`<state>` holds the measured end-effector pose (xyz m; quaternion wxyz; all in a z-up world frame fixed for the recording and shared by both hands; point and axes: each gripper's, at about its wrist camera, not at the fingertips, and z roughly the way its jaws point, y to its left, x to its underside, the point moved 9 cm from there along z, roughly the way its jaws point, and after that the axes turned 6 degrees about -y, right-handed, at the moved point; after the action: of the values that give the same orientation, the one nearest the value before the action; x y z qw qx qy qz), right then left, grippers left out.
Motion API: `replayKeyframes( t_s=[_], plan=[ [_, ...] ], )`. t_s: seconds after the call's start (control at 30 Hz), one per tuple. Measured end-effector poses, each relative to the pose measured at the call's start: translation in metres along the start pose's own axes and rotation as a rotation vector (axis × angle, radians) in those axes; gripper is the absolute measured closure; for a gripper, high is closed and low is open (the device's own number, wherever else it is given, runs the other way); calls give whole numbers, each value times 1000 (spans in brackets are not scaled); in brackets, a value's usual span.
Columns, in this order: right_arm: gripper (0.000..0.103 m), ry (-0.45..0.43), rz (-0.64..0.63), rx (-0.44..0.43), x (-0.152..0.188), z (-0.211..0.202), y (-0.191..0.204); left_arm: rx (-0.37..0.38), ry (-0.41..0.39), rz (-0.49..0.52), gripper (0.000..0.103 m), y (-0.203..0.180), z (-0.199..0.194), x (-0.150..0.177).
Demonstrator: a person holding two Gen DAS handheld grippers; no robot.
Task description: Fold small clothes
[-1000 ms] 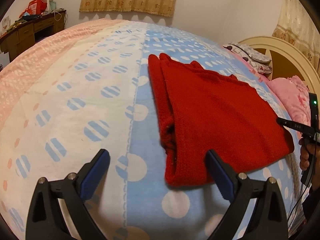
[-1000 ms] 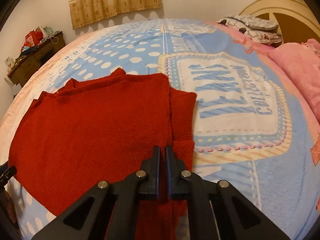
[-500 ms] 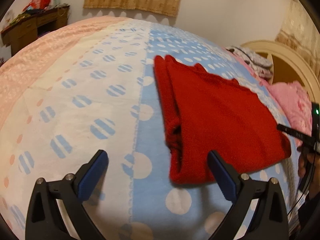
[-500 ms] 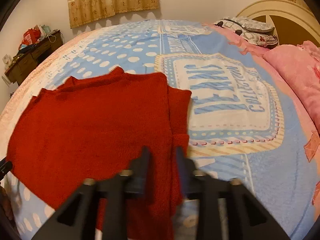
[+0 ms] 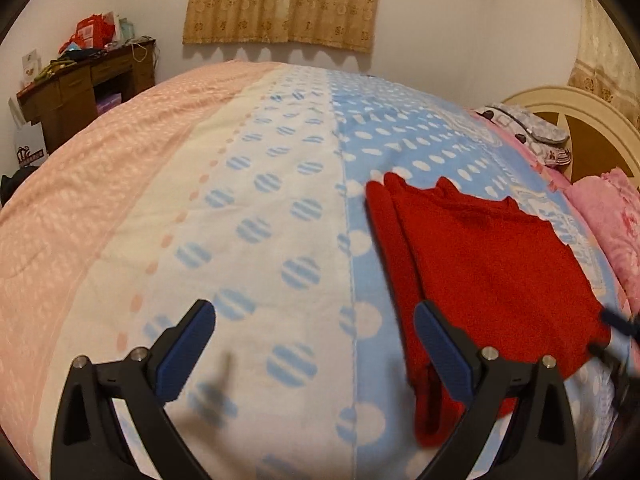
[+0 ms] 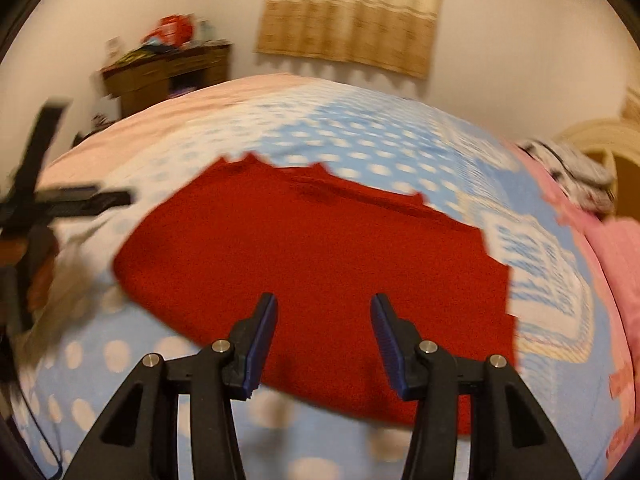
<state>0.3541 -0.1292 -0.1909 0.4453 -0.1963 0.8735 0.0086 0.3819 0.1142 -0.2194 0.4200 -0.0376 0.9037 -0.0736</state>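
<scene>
Over on the far left of the room sits a wooden desk (image 5: pixel 86 92) piled with red bags and clutter, up against the wall, and beside it hangs a tan patterned curtain (image 5: pixel 282 0). Below that spreads the bedspread (image 5: pixel 120 220), pink along its left side, then a cream band with striped blue dots, then blue with white dots. The left gripper (image 5: pixel 316 354) hangs low over that cream-and-blue stretch with its jaws spread wide, nothing between the blue pads, and its right finger (image 5: pixel 440 354) overlaps the near left edge of the red garment (image 5: pixel 488 268) in the picture, though contact cannot be judged. That red knit piece lies folded and flat on the blue dotted part of the bed, a doubled-over edge running down its left side. From the right wrist view, which is smeared by blur, the right gripper (image 6: pixel 324 340) is released too, jaws parted with only air between them, poised above the near edge of the red garment (image 6: pixel 312 248). At the left border of that view the left gripper (image 6: pixel 60 200) shows as a dark blurred shape. Further right come a pink blanket (image 5: pixel 612 224), a patterned pillow (image 5: pixel 532 136) and the cream headboard (image 5: pixel 576 108).
</scene>
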Motion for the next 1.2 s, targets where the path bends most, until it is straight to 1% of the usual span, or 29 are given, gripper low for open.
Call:
replayKeyframes(
  t_s=[0.07,0.17,0.23,0.43,0.53,0.77,0.83,0.93,1.03,1.13,1.2],
  plan=[
    [53,4,-49,-23,1,4,29,31,5,-10,1,-4,7,-6],
    [53,2,-100,-36,1,10,59,100,15,-45,1,-14,14,-16],
    [53,3,-121,-42,1,13,74,130,23,-62,1,-21,21,-20],
    [52,-15,-188,-101,3,16,122,173,55,-107,2,-28,43,-23],
    [52,-16,-217,-107,4,21,136,180,82,-117,2,-27,56,-19],
    [51,7,-239,-119,8,37,149,195,115,-108,2,-32,71,-16],
    [51,9,-250,-120,10,42,155,201,122,-101,4,-34,76,-18],
    [51,4,-264,-107,11,48,158,200,120,-94,8,-36,81,-21],
    [52,-12,-261,-89,9,53,159,201,108,-67,17,-40,83,-22],
    [52,1,-247,-76,11,57,158,202,98,-45,26,-44,84,-22],
    [60,1,-234,-72,11,57,155,202,97,-42,33,-44,85,-22]
  ],
)
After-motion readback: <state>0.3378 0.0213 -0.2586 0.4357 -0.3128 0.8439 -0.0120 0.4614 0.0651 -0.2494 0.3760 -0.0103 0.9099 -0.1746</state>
